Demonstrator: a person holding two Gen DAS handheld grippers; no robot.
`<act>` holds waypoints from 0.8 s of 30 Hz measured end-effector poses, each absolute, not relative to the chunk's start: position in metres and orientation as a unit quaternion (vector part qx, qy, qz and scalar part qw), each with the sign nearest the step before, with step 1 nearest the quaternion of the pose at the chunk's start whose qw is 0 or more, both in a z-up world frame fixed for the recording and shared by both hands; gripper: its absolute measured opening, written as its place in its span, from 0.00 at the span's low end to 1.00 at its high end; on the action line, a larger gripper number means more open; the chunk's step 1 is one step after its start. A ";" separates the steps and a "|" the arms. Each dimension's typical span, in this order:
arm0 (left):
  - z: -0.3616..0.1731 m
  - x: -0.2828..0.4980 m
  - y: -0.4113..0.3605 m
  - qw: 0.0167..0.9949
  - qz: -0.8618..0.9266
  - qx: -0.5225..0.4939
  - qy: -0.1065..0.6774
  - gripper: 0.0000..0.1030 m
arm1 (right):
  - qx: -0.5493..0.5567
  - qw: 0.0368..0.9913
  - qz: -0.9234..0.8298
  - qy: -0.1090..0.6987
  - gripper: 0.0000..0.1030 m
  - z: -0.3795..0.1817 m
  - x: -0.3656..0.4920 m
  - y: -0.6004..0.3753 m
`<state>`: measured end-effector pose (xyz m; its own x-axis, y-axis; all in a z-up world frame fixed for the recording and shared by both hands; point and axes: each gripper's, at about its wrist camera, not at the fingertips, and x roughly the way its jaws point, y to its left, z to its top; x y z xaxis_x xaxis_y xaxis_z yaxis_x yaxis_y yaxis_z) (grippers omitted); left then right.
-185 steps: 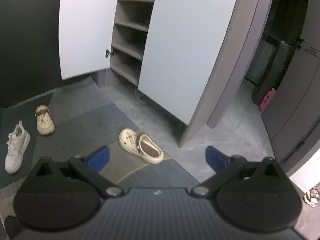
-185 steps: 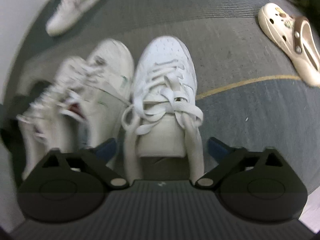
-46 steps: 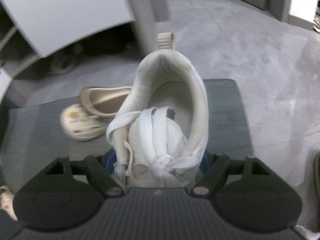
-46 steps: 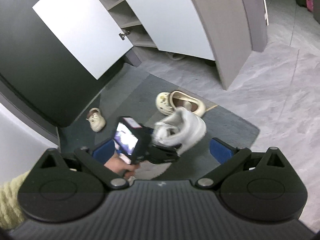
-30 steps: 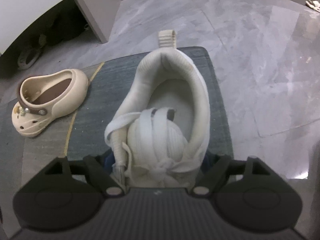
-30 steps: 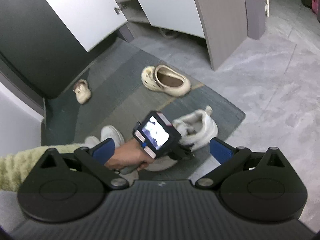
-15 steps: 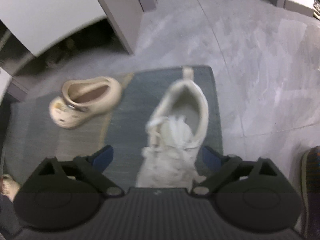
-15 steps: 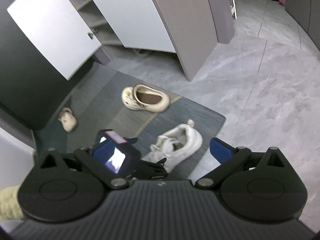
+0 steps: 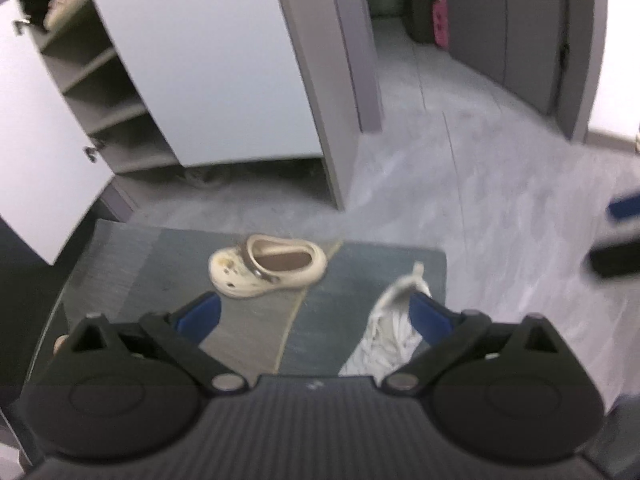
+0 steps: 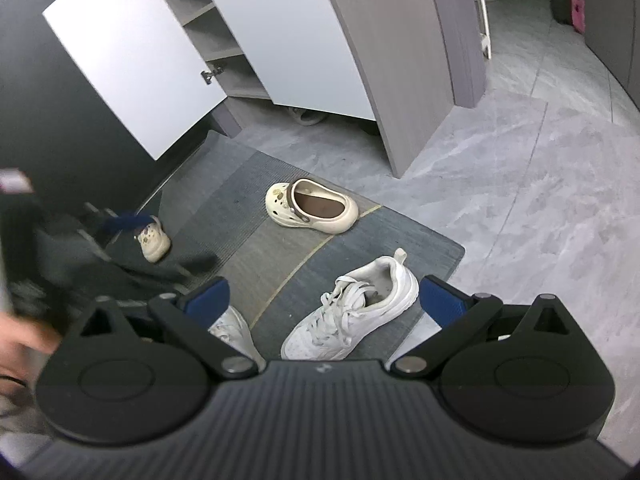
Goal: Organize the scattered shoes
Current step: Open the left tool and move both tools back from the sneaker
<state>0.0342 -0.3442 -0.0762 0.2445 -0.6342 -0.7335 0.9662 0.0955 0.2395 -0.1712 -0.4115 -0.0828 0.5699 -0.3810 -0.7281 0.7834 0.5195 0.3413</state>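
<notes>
Here, both grippers, left (image 9: 314, 310) and right (image 10: 322, 294), gape empty above a laced white sneaker (image 10: 352, 312), a perforated cream clog (image 10: 312, 206) and a ribbed grey mat (image 10: 240, 216).

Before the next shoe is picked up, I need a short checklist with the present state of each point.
1. Left gripper open, holding nothing: ok.
2. Right gripper open, holding nothing: ok.
3. White sneaker upright on the mat, near its corner: ok.
4. Large cream clog upright on the mat, apart from the sneaker: ok.
5. Cabinet doors open, lower shelves free: ok.
6. Small clog free to grasp: cannot tell, blurred left gripper partly covers it.
</notes>
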 end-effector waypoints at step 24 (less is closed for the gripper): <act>0.015 0.066 -0.239 0.785 -0.483 0.244 0.300 1.00 | 0.313 0.829 -0.334 0.322 1.00 -0.085 -0.121 -0.403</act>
